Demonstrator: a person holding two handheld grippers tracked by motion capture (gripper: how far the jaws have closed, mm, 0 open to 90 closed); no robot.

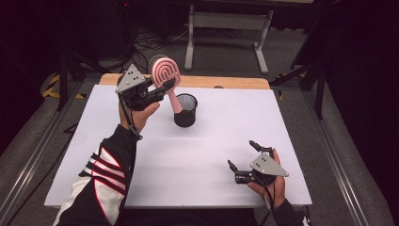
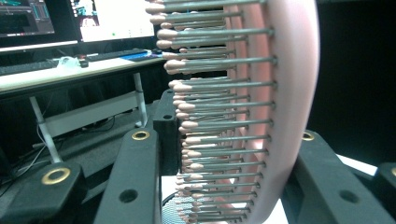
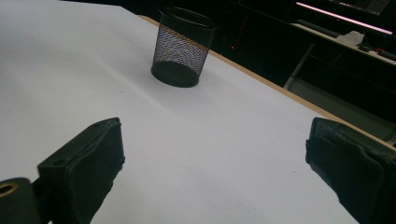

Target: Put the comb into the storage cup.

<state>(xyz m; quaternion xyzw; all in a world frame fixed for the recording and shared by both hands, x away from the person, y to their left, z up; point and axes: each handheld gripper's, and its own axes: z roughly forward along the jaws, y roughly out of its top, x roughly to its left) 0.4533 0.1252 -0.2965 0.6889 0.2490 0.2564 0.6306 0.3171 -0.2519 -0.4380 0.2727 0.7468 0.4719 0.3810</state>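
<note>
A pink hairbrush (image 1: 165,70) is held upright above the table, with my left gripper (image 1: 162,89) shut on it just below the head. Its handle slants down to the left rim of a black mesh cup (image 1: 186,111); I cannot tell whether the tip is inside. In the left gripper view the bristles and pink back (image 2: 285,116) stand between the two black jaws. My right gripper (image 1: 241,154) rests low near the table's front right, open, with nothing between its fingers (image 3: 88,158). In the right gripper view it faces the mesh cup (image 3: 181,49).
The white table top (image 1: 226,127) has a wooden strip (image 1: 235,83) along its far edge. A metal desk frame (image 1: 226,28) and cables lie on the floor beyond. A desk with monitors (image 2: 70,28) stands farther off.
</note>
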